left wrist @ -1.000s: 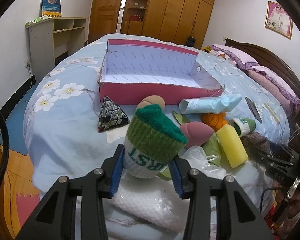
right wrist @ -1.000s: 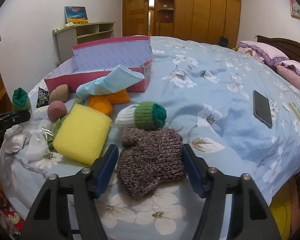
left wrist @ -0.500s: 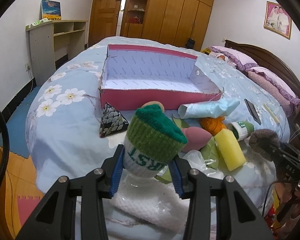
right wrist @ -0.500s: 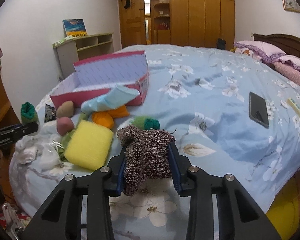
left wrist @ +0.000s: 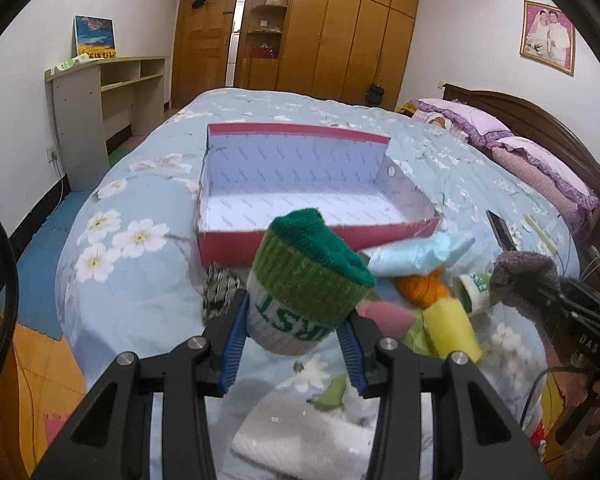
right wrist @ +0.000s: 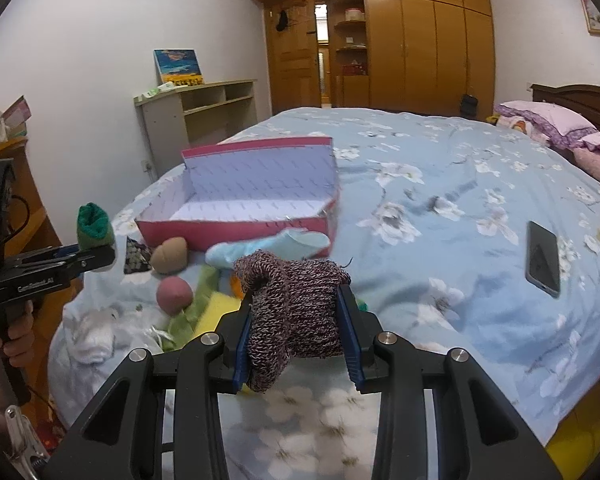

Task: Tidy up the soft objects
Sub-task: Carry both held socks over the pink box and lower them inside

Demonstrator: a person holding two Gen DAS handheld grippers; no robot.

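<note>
My left gripper (left wrist: 291, 340) is shut on a rolled green and white sock (left wrist: 306, 282), held above the bed in front of an open pink box (left wrist: 300, 236). My right gripper (right wrist: 296, 338) is shut on a brown knitted mitten (right wrist: 296, 306), lifted off the bed. The box (right wrist: 236, 228) also shows in the right wrist view, lined in white. Between grippers and box lie a light blue sock (left wrist: 420, 254), an orange item (left wrist: 422, 290), a yellow sponge (left wrist: 452, 330), a pink ball (right wrist: 174, 294), a tan puff (right wrist: 170, 256) and a second green and white sock (left wrist: 474, 290).
A patterned triangular pouch (left wrist: 220, 288) lies left of the pile. A white cloth (left wrist: 300, 436) lies at the bed's near edge. A phone (right wrist: 543, 258) lies on the bedspread to the right. Pillows (left wrist: 536, 164) are at the headboard. A desk (left wrist: 100, 92) stands by the left wall.
My right gripper closed on the mitten and lifted it off the bed. My left gripper rose with the sock, tilting toward the box.
</note>
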